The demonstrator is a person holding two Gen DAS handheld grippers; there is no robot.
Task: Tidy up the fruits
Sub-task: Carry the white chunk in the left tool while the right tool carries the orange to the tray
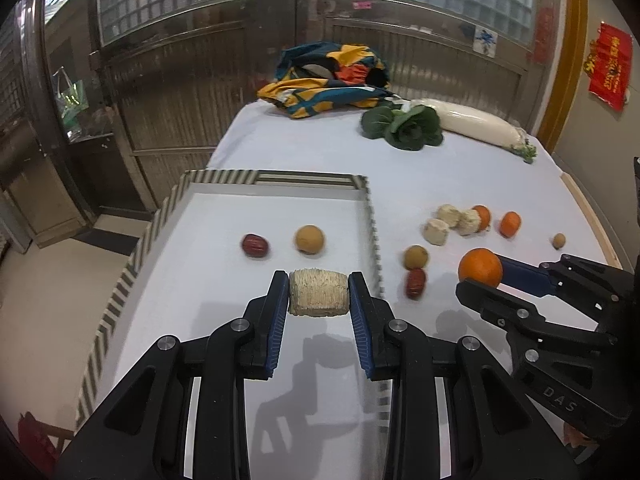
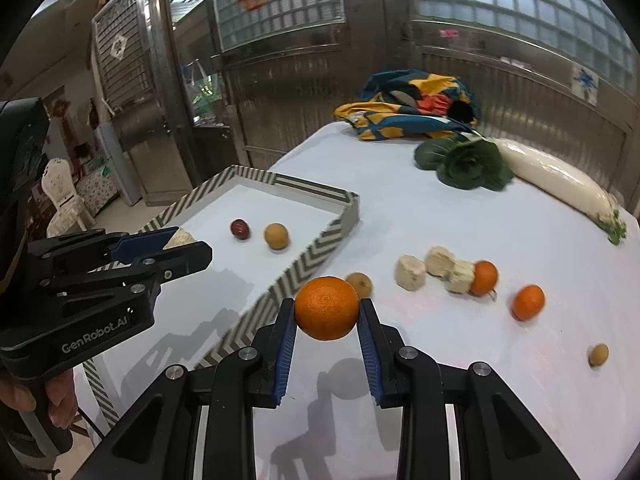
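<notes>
My left gripper (image 1: 319, 286) is shut on a pale corn piece (image 1: 318, 293) and holds it above the striped-rim tray (image 1: 224, 177). In the tray lie a red date (image 1: 255, 245) and a brown longan (image 1: 309, 239). My right gripper (image 2: 327, 312) is shut on an orange (image 2: 327, 307) and holds it above the table just right of the tray's rim (image 2: 316, 258). It also shows in the left wrist view (image 1: 480, 269). On the cloth lie several corn pieces (image 2: 410, 273), two small oranges (image 2: 529, 302), longans (image 2: 598, 354) and a date (image 1: 416, 282).
At the back of the white table lie a colourful cloth bag (image 1: 330, 76), a leafy green (image 1: 404, 126) and a white radish (image 1: 476, 122). The table's left edge drops to the floor beside the tray. Metal doors stand behind.
</notes>
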